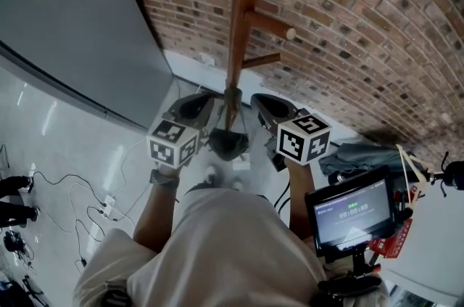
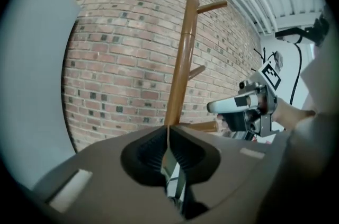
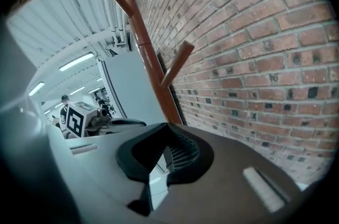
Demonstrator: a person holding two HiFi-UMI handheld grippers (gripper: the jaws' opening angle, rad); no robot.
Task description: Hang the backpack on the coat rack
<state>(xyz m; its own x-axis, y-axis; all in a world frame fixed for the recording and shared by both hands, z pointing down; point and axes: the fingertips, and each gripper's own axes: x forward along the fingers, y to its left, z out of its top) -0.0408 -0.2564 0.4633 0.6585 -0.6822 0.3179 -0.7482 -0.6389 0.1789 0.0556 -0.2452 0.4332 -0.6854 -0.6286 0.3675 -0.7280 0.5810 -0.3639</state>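
Between and below both tongs, by the foot of the coat rack (image 1: 243,8), a dark grey bundle (image 1: 228,144) is lying; I am taking it for the backpack, though not with certainty.
It is sitting lower than both grippers, about midway, perhaps slightly nearer to the left gripper (image 2: 168,130). The pole is standing upright, so the way to a peg (image 1: 270,26) is going straight up along it, and the pegs are pointing toward the side of the right gripper (image 3: 166,133). Both tongs are clenched. Nothing is showing between the right jaws, and only a thin pale sliver at the left tips, which I cannot identify. The bundle is looking soft, slumped and rounded.
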